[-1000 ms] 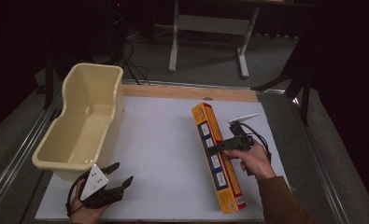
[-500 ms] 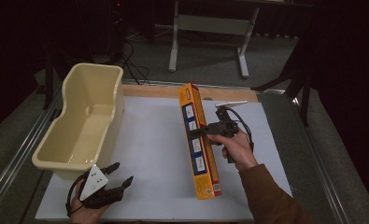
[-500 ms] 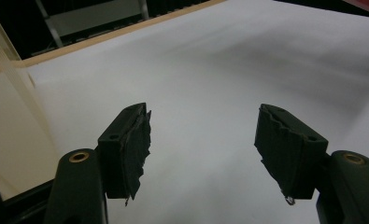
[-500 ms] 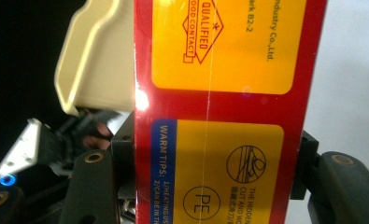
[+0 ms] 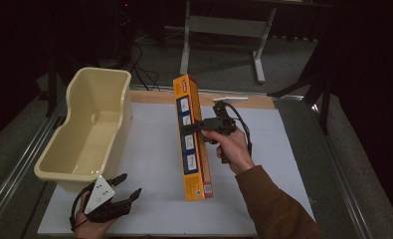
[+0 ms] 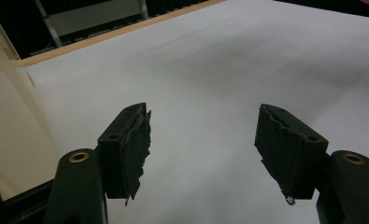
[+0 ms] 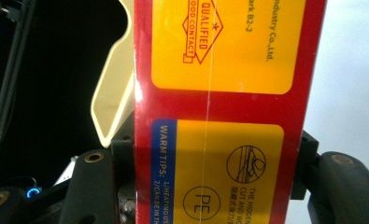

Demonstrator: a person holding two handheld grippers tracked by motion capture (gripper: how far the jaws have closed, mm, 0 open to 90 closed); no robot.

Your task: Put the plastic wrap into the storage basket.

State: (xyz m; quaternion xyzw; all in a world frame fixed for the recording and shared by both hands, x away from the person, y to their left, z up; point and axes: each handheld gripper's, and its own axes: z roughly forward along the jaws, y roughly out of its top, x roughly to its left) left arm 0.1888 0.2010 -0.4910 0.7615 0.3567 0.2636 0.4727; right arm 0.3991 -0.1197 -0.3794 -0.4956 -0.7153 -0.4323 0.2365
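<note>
Box (image 5: 193, 139) at frame centre is being clamped mid-length by the right gripper (image 5: 200, 126), above the table (image 5: 154, 164). It should be kept level toward the tub (image 5: 92, 129), upper left. Left gripper (image 5: 124, 191) is being held apart.

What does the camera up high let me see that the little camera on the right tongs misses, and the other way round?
The high view alone takes in the whole long orange box, the white table, the left tongs standing open and the hand carrying the right tongs.

The right gripper view alone makes the box's print readable: "QUALIFIED FOOD CONTACT", "WARM TIPS", "PE".

Both share the box clamped in the right tongs and the cream tub.
</note>
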